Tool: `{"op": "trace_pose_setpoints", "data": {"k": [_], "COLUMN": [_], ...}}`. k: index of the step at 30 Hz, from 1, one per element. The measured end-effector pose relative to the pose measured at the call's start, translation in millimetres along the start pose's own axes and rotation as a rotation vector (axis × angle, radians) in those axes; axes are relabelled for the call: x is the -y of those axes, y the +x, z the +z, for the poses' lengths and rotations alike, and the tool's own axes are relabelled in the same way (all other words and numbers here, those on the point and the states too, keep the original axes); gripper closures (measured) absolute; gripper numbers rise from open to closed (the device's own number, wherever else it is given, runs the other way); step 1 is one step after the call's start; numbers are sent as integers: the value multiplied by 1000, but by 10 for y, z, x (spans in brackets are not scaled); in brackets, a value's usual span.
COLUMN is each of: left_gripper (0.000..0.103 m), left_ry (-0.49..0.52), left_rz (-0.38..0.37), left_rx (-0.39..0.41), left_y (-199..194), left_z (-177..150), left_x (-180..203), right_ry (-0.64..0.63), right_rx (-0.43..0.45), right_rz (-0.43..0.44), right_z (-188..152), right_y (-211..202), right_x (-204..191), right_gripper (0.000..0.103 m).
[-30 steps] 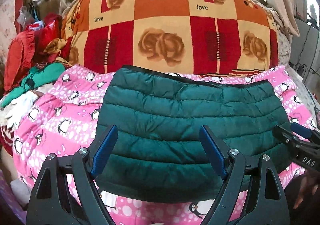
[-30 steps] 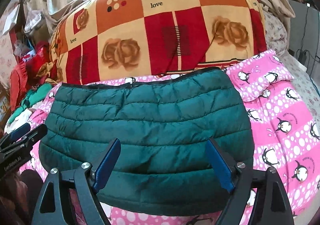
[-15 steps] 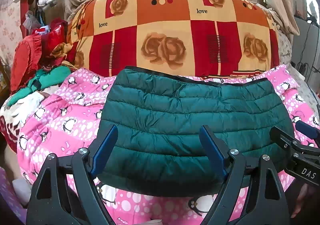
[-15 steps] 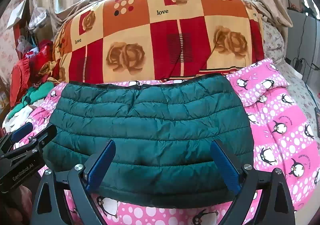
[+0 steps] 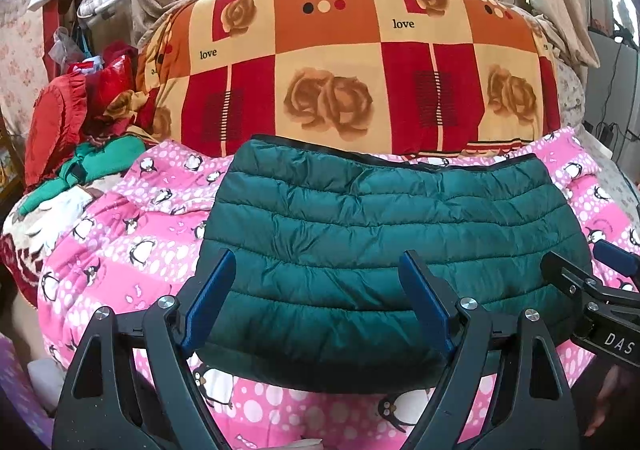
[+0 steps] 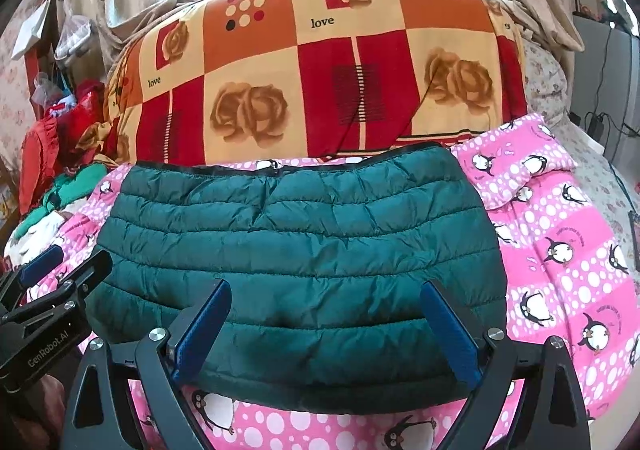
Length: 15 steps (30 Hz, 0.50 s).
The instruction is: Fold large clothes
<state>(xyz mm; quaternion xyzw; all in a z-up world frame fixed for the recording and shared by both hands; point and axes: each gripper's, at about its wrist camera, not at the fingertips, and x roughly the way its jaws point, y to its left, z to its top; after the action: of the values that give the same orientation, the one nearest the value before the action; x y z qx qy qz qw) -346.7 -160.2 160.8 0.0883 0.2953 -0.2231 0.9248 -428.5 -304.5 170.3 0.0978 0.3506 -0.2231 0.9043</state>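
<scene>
A dark green quilted down jacket (image 5: pixel 384 234) lies folded into a wide flat bundle on the pink penguin blanket (image 5: pixel 132 250); it also shows in the right wrist view (image 6: pixel 304 250). My left gripper (image 5: pixel 320 282) is open and empty, held above the jacket's near left part. My right gripper (image 6: pixel 324 310) is open and empty above the jacket's near right part. The right gripper shows at the right edge of the left wrist view (image 5: pixel 592 290), and the left gripper at the left edge of the right wrist view (image 6: pixel 52 282).
A big orange, red and cream rose quilt (image 5: pixel 352 62) is piled behind the jacket. Red and green clothes (image 5: pixel 80 138) are heaped at the far left. The pink blanket (image 6: pixel 568 250) spreads to the right, with cables (image 6: pixel 600 122) beyond it.
Both grippers have drawn back and risen a little from the jacket. The jacket has not moved and both jaws stay open.
</scene>
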Motion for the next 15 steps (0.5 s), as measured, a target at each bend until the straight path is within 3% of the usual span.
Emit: {"op": "trace_pose_setpoints", "data": {"k": [15], "left_gripper": [19], "left_ry": [-8], "left_rz": [-3], "left_rx": [-15], "left_y": [40], "left_z": [-32], "left_x": [1], "right_ry": [-3], "right_rx": [-11], "right_rz": [0], "right_z": [-29], "right_y": [23], "right_x": [-48], "right_gripper": [9]}}
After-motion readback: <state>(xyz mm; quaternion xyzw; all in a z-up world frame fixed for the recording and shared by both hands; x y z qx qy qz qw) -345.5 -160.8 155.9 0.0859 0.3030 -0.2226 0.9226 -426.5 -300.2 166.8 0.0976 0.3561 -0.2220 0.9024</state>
